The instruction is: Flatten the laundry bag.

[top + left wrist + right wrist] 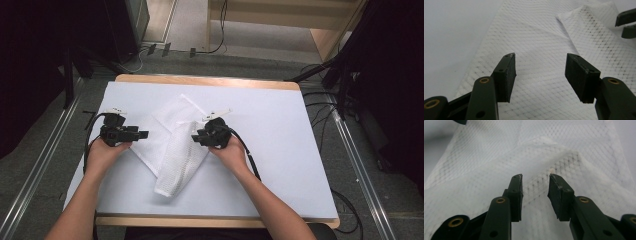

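A white mesh cloth (180,150) lies crumpled in the middle of the white table (285,130), one long flap folded down towards the front edge. My left gripper (145,134) rests at the cloth's left edge and points right. Its jaws stand wide open just above the mesh (536,32), with nothing between the pads (505,75). My right gripper (196,137) sits over the folded flap and points left. It is open with a narrower gap, and the mesh (486,170) lies below its fingertips (516,187). The right gripper's jaw tips (626,23) show in the left gripper view.
The table has a wooden rim (200,80) at its far edge. Metal floor rails (45,160) run along both sides. Black cables (325,107) and dark stands (345,75) are at the right, and wooden furniture (325,35) stands beyond the table.
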`<state>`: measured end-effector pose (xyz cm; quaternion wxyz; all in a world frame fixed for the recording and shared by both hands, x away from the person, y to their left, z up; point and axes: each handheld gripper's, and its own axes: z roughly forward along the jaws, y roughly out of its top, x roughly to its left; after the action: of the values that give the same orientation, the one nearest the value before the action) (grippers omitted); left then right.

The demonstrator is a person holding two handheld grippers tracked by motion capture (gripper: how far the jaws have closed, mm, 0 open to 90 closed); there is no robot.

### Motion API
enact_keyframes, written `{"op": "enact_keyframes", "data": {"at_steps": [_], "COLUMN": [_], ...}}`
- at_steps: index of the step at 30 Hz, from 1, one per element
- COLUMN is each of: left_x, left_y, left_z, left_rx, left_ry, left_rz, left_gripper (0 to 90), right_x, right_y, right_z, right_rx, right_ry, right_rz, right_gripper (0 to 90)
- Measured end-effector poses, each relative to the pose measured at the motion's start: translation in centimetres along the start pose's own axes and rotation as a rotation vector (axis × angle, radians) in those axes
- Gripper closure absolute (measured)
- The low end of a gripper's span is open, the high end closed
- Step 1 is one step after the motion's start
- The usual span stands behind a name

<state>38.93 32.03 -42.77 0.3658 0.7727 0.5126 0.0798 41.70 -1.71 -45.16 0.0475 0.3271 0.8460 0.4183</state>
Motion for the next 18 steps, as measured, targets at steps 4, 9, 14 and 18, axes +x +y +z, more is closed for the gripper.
{"op": "enact_keyframes", "data": {"at_steps": [4, 9, 14, 18], "left_x": [0.1, 0.3, 0.3, 0.2], "left_y": [-0.3, -0.5, -0.7, -0.8], "left_z": [-0.5, -0.9, -1.1, -1.1], "left_rx": [-0.005, -0.01, -0.023, -0.022], "left_ry": [0.007, 0.01, 0.011, 0.01], "left_rz": [0.008, 0.001, -0.002, -0.001], "left_gripper": [42.8, 42.7, 42.7, 42.7], "right_x": [-0.6, -1.1, -1.4, -1.2], "right_y": [1.4, 2.9, 3.8, 4.4], "right_z": [1.1, 2.8, 4.5, 5.9], "right_rx": [0.005, 0.004, 0.037, 0.042], "right_ry": [-0.014, -0.029, -0.024, -0.026], "right_rz": [0.006, 0.003, 0.001, -0.005], "right_gripper": [63.9, 60.1, 59.8, 57.9]}}
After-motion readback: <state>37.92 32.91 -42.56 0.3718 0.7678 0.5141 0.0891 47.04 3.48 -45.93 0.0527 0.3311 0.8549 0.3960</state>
